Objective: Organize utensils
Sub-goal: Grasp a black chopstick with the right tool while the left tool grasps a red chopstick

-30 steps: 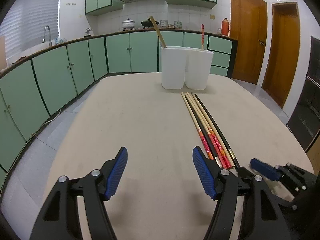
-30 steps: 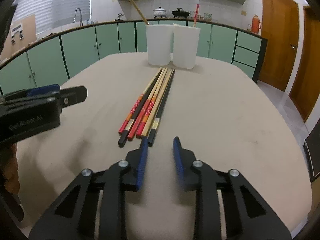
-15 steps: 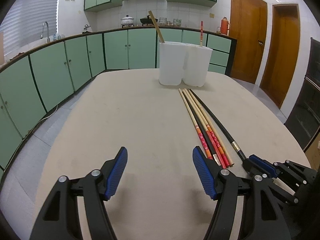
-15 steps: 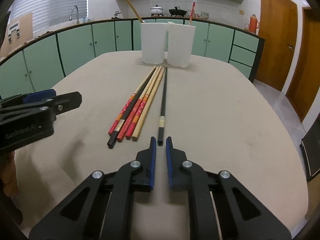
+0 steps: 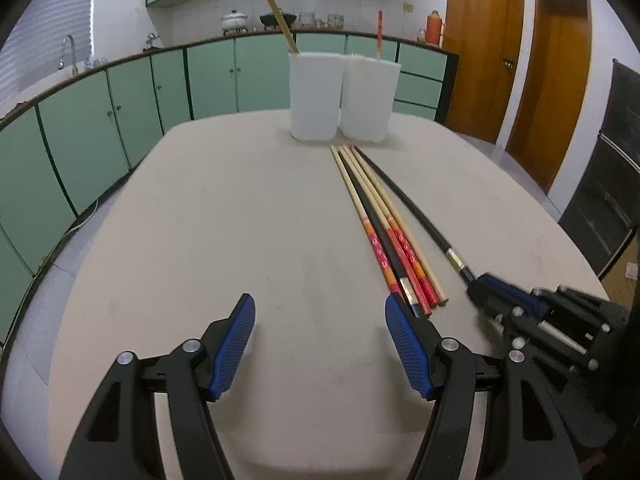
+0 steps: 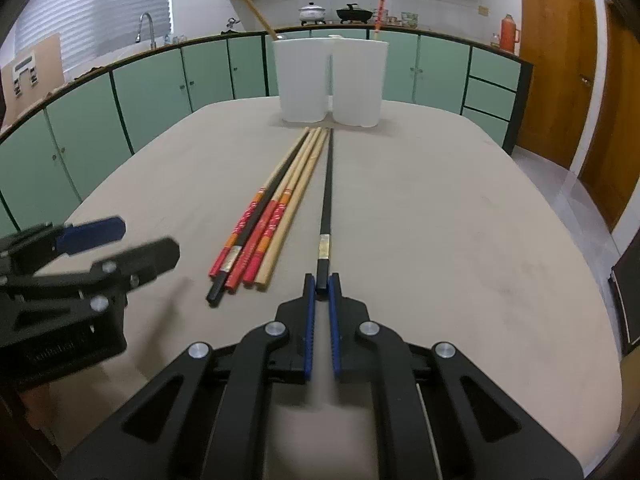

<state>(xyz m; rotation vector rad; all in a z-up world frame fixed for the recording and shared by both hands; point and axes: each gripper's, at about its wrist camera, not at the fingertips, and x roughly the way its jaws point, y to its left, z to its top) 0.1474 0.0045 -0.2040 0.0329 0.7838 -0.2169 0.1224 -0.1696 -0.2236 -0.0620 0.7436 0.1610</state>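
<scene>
Left wrist view: the left gripper (image 5: 320, 344) hangs over bare surface (image 5: 200, 240), its fingers (image 5: 234, 346) spread wide with nothing between them. The bundle (image 5: 384, 236) of four chopsticks lies just ahead of its right finger, long axis running away toward the two white bins (image 5: 344, 96). The lone black chopstick (image 5: 408, 208) lies right of the bundle, splayed off from it at the near end and almost meeting it at the far tips. Its near end disappears into the right gripper (image 5: 480, 286), which sits low at the right, so the right hand is plainly the nearer one

Right wrist view: the right gripper (image 6: 321, 286) is closed, its fingers (image 6: 309, 316) pinching the butt end of the black chopstick (image 6: 327, 184). The stick points straight ahead along the fingers' own line, tip aimed at the gap between the bins (image 6: 330, 80), and seems to lie on the surface (image 6: 440, 220) along its length. The bundle (image 6: 272, 216) rests left of it, apart at the near end, converging by the bins. A wooden stick already leans out of the left bin and a red one stands in the right. The left gripper (image 6: 120, 240) waits at the left edge, open. I judge the next move is a lift and a forward carry along the stick's axis, tipping it upright over a bin; gripped so near the end, the long stick may sag or swing
</scene>
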